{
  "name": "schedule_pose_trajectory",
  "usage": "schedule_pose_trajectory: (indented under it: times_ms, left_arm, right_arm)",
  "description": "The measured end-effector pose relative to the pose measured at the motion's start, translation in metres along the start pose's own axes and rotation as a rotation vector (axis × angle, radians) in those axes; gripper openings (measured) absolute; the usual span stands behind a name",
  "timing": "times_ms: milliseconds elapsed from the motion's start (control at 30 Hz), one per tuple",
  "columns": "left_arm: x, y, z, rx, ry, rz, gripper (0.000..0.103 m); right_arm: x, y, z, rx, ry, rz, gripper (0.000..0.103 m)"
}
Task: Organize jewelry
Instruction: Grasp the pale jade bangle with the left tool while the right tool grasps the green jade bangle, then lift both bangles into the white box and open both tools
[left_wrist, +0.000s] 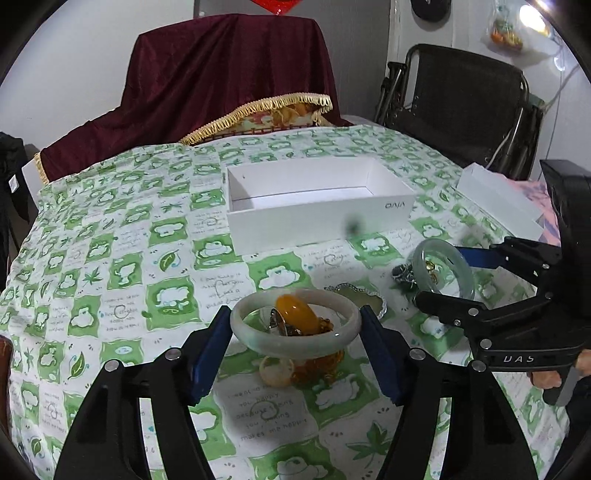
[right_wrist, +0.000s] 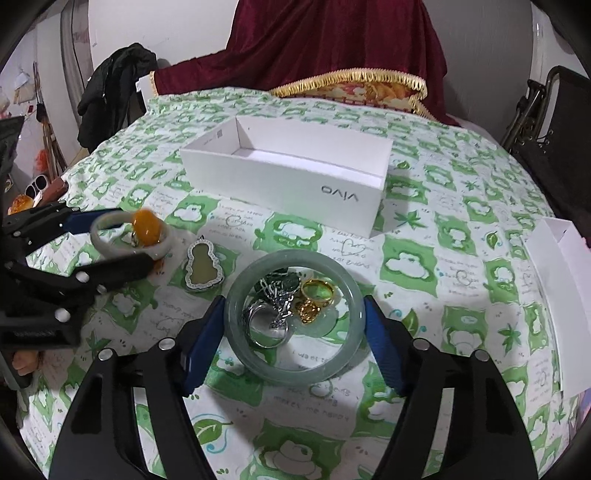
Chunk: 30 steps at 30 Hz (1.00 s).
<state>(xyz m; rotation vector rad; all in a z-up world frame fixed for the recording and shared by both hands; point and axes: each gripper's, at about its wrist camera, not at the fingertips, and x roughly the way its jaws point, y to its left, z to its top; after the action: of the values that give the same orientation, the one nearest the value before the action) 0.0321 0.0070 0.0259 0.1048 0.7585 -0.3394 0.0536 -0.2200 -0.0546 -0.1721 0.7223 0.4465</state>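
Each gripper (left_wrist: 295, 347) (right_wrist: 293, 341) clamped a bangle (left_wrist: 295, 326) (right_wrist: 293, 317) across its width. Both sat short of the box (right_wrist: 288, 177), likely bound for it.

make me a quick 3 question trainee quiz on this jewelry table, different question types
1. True or false: the white box already holds jewelry.
2. Multiple choice: the left gripper grips which item? A) gold ring B) pale jade bangle C) gourd-shaped pendant
3. Fill in: the gold ring lies inside the ______, which sits between the right gripper's fingers.

Key
1. False; what shows of its inside is bare.
2. B; it is raised off the cloth, and the gourd-shaped pendant lies loose on the tablecloth.
3. Green jade bangle.
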Motion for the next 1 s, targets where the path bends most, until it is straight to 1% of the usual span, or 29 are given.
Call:
schedule_pose_trajectory:
  times_ms: [200,467,600,733,867,1000]
  left_arm:
    - [-0.013,0.0,0.002,-0.011,-0.052,-0.019,0.07]
    - [-0.016,0.0,0.005,-0.015,-0.065,-0.025,0.07]
    - [-0.02,0.004,0.006,-0.033,-0.077,-0.045,0.07]
    - [-0.021,0.008,0.009,-0.055,-0.077,-0.074,0.07]
    - [-0.023,0.009,0.014,-0.059,-0.083,-0.067,0.07]
    - [-0.025,0.015,0.023,-0.088,-0.091,-0.094,0.07]
  right_arm:
    - [-0.007,-0.004,0.0,0.016,-0.034,-0.02,0.07]
    - [-0.017,-0.007,0.0,0.027,-0.076,-0.028,0.07]
    - [-0.02,-0.01,0.002,0.045,-0.082,-0.008,0.07]
    - [-0.026,-0.017,0.004,0.083,-0.095,0.034,0.071]
    - [-0.031,-0.023,0.005,0.111,-0.116,0.037,0.071]
    - [-0.034,-0.025,0.007,0.12,-0.127,0.037,0.071]
